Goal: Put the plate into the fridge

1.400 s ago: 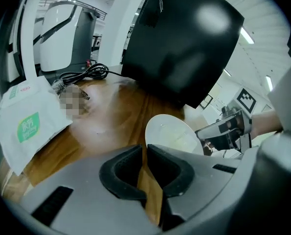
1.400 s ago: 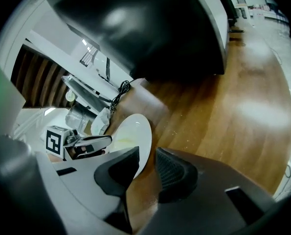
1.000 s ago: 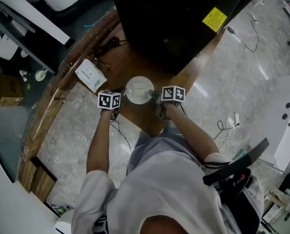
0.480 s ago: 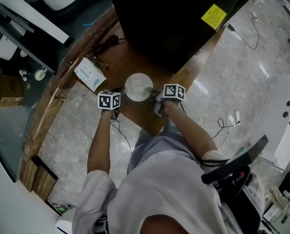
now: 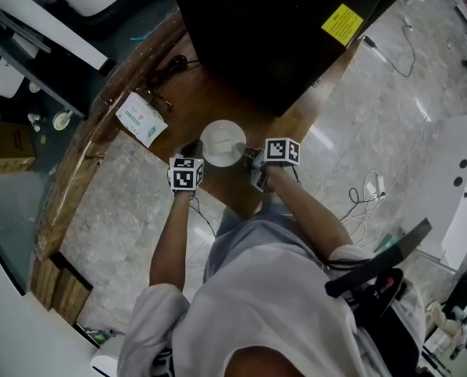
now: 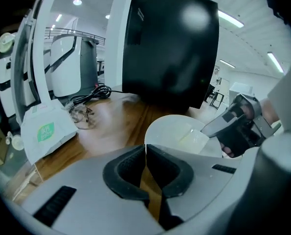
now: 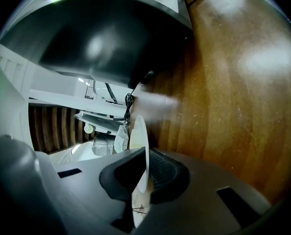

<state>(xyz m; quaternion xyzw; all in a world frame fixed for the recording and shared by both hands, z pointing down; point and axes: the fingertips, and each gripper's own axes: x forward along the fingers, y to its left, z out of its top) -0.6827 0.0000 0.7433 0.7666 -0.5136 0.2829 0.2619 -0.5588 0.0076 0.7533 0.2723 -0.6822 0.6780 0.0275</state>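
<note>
Black fridge [image 5: 280, 38] at 12 o'clock, head view. Wooden counter [image 5: 209, 93] runs in front of it, with the white plate [image 5: 221, 140] on it. My right tongs [image 5: 250, 154] have just closed on the plate's rim at its 4 o'clock, pads pressing. My left tongs [image 5: 192, 149] sit at its 8 o'clock, jaws together and empty, just beside the rim.
</note>
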